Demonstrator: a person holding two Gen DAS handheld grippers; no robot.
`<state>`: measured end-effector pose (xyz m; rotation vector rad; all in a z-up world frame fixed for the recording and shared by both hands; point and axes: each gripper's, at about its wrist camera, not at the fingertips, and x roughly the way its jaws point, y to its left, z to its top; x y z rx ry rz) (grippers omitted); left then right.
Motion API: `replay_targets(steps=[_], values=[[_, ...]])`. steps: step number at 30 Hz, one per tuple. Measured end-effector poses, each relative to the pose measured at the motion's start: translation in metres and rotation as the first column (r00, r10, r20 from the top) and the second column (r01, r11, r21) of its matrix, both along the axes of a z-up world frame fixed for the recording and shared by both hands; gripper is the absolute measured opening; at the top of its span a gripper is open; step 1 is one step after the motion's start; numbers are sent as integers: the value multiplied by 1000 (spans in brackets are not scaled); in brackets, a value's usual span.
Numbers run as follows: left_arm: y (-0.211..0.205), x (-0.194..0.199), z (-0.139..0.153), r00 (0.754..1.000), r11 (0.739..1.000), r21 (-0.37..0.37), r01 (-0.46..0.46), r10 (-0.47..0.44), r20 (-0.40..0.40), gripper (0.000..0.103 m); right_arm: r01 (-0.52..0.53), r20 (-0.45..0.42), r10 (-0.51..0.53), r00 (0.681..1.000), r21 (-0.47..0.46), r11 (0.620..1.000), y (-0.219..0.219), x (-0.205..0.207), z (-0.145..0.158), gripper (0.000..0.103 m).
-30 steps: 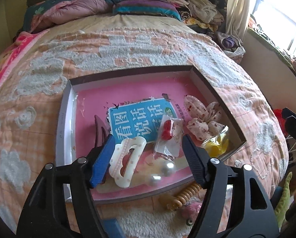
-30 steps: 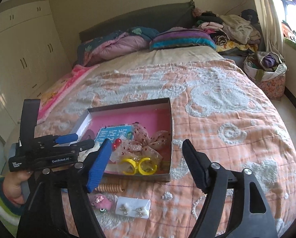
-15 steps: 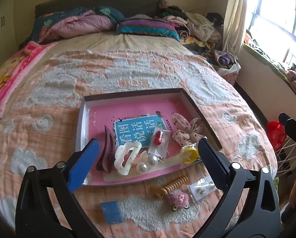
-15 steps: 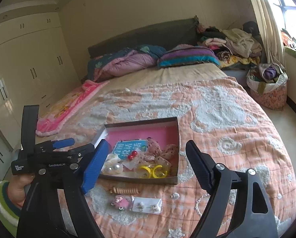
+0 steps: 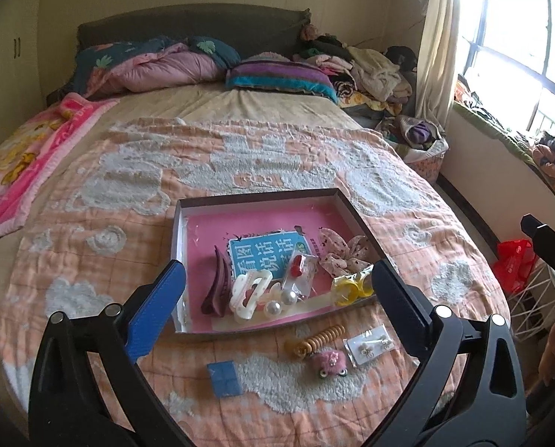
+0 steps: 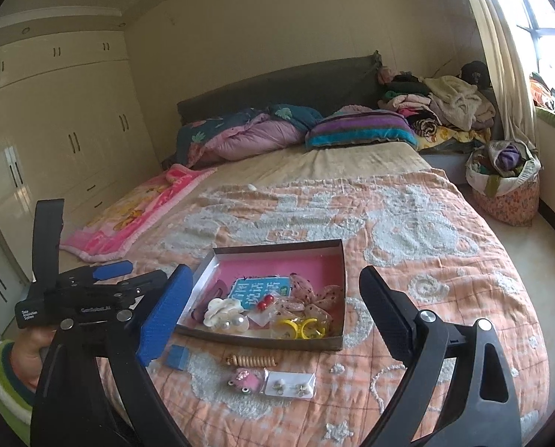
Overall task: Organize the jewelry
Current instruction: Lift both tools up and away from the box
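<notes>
Left gripper (image 5: 277, 300): fingers spread wide, empty. Right gripper (image 6: 273, 313): likewise spread, empty. Box (image 5: 257, 195) ahead, between both finger pairs, holding clips, pearls (image 5: 280, 303), scrunchie, yellow hoops (image 5: 353, 287); judged the collecting point. Outside, nearer the fingers: coil tie (image 5: 314, 341), earring card (image 5: 368, 344), pink clip (image 5: 327, 363), blue square (image 5: 223, 378); judged awaiting pickup. Booklet (image 5: 264, 251) bears Chinese characters. "GenRobot.AI" legible on left gripper body.

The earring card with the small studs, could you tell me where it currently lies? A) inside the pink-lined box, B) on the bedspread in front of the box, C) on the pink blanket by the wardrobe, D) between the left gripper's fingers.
B: the earring card lies on the bedspread outside the box, beside the pink fuzzy clip and near the spiral hair tie; both grippers are open and empty.
</notes>
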<state>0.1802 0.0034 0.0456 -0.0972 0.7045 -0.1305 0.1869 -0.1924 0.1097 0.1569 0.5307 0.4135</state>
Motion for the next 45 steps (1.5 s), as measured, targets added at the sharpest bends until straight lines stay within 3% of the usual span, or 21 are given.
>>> replay_targets(steps=[19, 37, 45], values=[[-4, -45, -2, 1000, 1000, 22, 13, -13, 6, 93, -39, 32, 39, 999, -20, 999, 4, -39, 10, 90], [-9, -83, -14, 1000, 998, 55, 25, -25, 1, 93, -74, 10, 75, 997, -70, 995, 7, -67, -6, 90], [-13, -89, -33, 998, 997, 57, 46, -44, -43, 93, -77, -24, 75, 997, -77, 994, 7, -69, -21, 90]])
